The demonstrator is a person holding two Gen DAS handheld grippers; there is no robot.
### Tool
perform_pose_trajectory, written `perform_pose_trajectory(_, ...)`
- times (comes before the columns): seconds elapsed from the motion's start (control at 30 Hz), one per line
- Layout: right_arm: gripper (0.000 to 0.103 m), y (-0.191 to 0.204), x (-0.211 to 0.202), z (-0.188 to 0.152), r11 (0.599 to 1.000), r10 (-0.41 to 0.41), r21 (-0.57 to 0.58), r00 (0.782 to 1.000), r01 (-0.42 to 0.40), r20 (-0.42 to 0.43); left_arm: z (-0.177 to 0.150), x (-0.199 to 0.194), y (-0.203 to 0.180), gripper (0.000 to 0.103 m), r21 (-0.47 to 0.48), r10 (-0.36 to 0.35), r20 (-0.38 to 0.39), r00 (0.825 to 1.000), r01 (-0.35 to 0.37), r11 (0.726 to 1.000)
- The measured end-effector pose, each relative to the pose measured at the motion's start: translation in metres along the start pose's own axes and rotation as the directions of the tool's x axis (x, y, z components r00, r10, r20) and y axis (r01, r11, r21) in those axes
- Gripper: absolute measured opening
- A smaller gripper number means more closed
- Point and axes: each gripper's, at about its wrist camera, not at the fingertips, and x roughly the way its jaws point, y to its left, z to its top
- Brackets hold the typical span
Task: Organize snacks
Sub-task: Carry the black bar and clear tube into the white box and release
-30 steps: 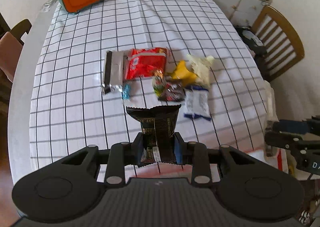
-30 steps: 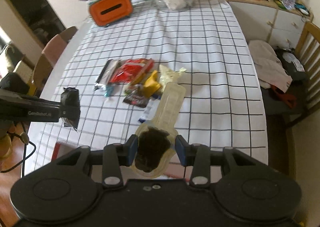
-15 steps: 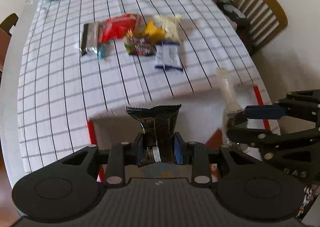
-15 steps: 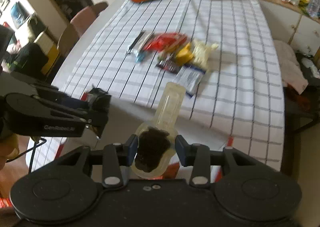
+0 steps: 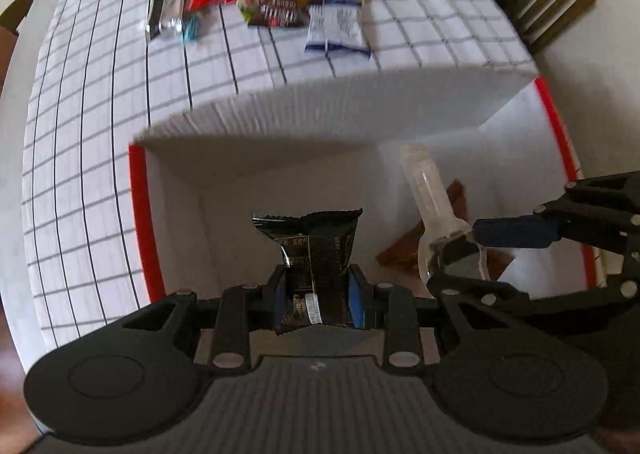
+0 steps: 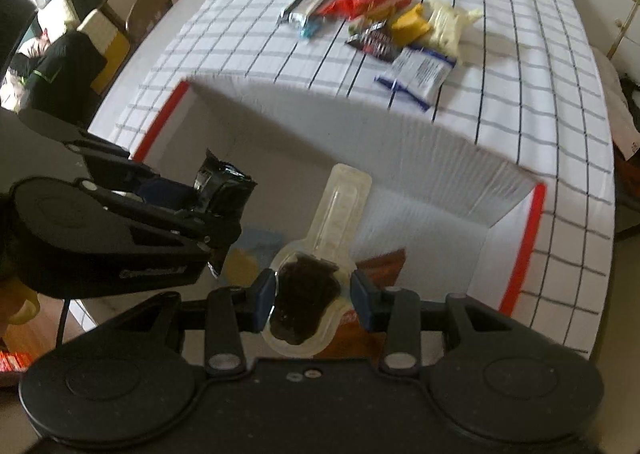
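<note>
Over the white box [image 5: 360, 102]: left claw [image 5: 318, 300] clamped on black packet [image 5: 310, 250], right claw [image 6: 314, 300] gripping clear capsule [image 6: 320, 254] (blue-yellow wrapper [image 6: 248, 254] only in right view; print unreadable).

Black packet [image 5: 310, 254]; white box [image 5: 360, 110], red edges; white black-grid tablecloth [image 5: 92, 106].

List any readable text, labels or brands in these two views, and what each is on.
None can be read in full.
black packet in the left gripper: pale print, too small.
white and blue packet on the tablecloth: dark print, blurred.
dark red-lettered packet: blurred.
left gripper's side in the right wrist view: embossed lettering, unreadable.
</note>
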Motion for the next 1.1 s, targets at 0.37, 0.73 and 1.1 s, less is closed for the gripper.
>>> perform_pose_trajectory(0.37, 0.040, 0.015, 0.025, -0.013, 0.999, 0.002, -0.043, 0.998, -0.005, -0.064, 0.000, 0.038, 0.003, 0.030, -0.039, 0.043, -0.134, 0.990, -0.048, 0.998)
perform_pose_trajectory(0.73, 0.040, 0.024, 0.037, -0.013, 0.997, -0.019, -0.075, 0.996, 0.012, -0.091, 0.002, 0.050, 0.002, 0.031, -0.032, 0.039, -0.170, 0.985, -0.045, 0.999)
perform_pose_trajectory(1.1, 0.044, 0.020, 0.026, -0.008, 0.998, 0.014, -0.058, 0.997, -0.019, -0.079, 0.005, 0.041, 0.012, 0.042, -0.043, -0.006, -0.147, 0.989, -0.001, 0.999)
